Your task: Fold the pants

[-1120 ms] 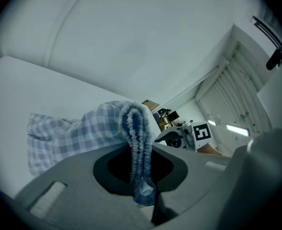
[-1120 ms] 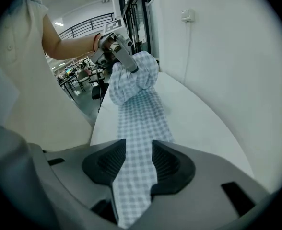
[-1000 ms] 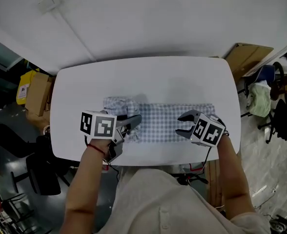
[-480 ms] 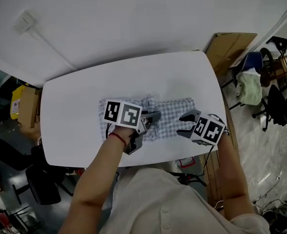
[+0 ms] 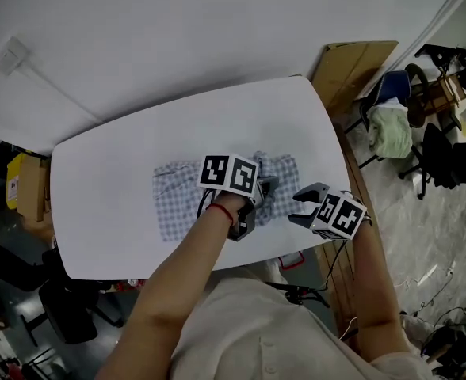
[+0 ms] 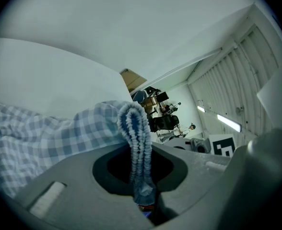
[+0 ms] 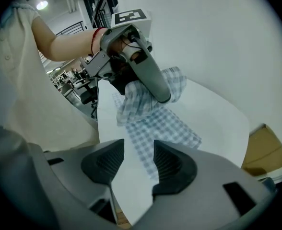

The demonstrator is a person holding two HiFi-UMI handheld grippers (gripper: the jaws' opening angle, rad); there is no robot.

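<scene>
1. While both grippers hang over it, the white rounded-corner table [image 5: 106,180] fills the middle of the head view and is the biggest thing I have to work on.
2. Across the table's centre lie the blue-and-white checked cloth pants [image 5: 173,200]. They are flat toward the left of the frame and bunched toward the right, where one end is lifted off the surface above the rest.
3. At frame centre, the left gripper [image 5: 263,188] has its jaws nearly together, clamped on the gathered ribbed edge [image 6: 135,143] of the pants. In the left gripper view that edge loops up from between the pads; I take it for an elastic waistband.
4. Lower right of centre, near the table's right edge, sits the right gripper [image 5: 300,206]. Its jaws have just been opening and now stand wide, with nothing between the pads. Only bare table and a corner of the cloth show beyond them.
5. My read on handling: the fabric looks thin, light and limp, so it will sag from any single grip and may slide on the smooth top. That gathered edge is the thickest part and the surest hold. I'd have the free jaws take the same edge further along, so the fold comes down flat.
</scene>
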